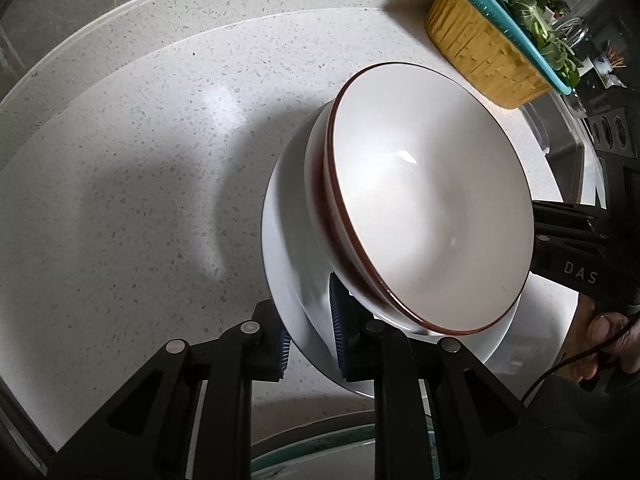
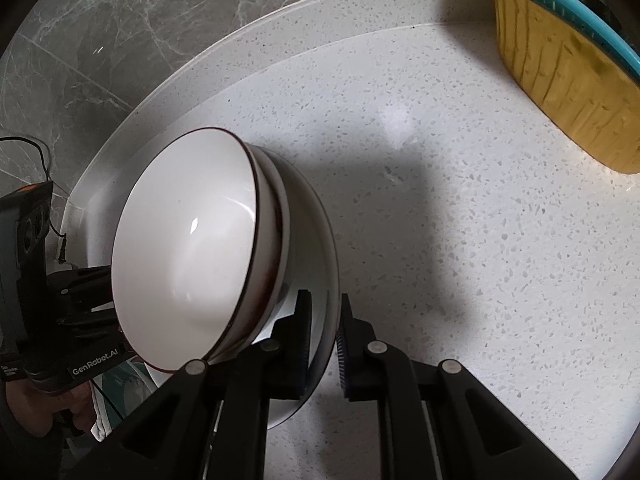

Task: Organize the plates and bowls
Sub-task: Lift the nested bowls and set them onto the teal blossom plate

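A white plate (image 1: 288, 248) (image 2: 316, 240) carries two nested white bowls (image 1: 432, 200) (image 2: 188, 248) with brown rims. My left gripper (image 1: 311, 340) is shut on the plate's near rim, one blue ribbed pad above it and one below. My right gripper (image 2: 324, 344) is shut on the opposite rim in the same way. In the left wrist view the right gripper's black fingers (image 1: 560, 236) reach in behind the bowls, their tips hidden. The right wrist view shows the left gripper's fingers (image 2: 88, 280) beyond the bowls, tips also hidden. The plate casts a broad shadow on the counter.
The speckled white counter (image 1: 160, 160) (image 2: 480, 280) runs back to a grey marble wall (image 2: 100, 40). A yellow tub (image 1: 480, 52) (image 2: 560, 80) topped by a teal colander of greens stands at the far right. A person's hand (image 1: 608, 336) grips the right tool. A teal-edged round dish (image 1: 320, 456) lies below.
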Available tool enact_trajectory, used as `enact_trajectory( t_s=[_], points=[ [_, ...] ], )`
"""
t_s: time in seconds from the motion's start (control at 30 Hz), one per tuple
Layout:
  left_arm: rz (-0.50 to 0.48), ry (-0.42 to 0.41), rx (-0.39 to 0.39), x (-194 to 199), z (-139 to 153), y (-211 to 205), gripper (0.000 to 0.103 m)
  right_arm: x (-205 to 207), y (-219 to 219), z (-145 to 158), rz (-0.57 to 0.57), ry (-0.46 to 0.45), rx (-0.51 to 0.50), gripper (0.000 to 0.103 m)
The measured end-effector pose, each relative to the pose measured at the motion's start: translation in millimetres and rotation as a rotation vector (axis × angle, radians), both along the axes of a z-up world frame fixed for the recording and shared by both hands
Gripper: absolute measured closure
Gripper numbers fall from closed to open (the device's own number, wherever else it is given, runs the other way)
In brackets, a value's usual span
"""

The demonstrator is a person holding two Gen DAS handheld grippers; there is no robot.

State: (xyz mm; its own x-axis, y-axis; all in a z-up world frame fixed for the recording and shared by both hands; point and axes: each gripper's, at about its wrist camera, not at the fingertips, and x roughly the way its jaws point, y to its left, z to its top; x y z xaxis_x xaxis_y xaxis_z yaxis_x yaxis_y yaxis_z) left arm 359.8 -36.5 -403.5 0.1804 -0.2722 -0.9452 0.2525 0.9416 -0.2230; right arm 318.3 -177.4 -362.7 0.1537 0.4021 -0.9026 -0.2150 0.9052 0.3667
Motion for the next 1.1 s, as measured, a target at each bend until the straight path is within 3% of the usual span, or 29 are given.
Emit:
enact_trajectory(
  t_s=[0.27, 0.73, 1.1],
  points=[
    [0.023, -0.049, 0.006, -21, 33, 15, 0.087, -6, 1, 19, 0.024, -0.028, 0.005, 0.090],
    [0.132, -0.121, 0.029, -99, 86, 62, 0.087, -47, 34, 58, 0.155, -0.078, 0.033, 0.089],
    [0.182, -0.086, 0.014, -178, 78, 97, 0.087, -101, 63, 62, 0.249, -0.055, 0.017, 0.088]
  ],
)
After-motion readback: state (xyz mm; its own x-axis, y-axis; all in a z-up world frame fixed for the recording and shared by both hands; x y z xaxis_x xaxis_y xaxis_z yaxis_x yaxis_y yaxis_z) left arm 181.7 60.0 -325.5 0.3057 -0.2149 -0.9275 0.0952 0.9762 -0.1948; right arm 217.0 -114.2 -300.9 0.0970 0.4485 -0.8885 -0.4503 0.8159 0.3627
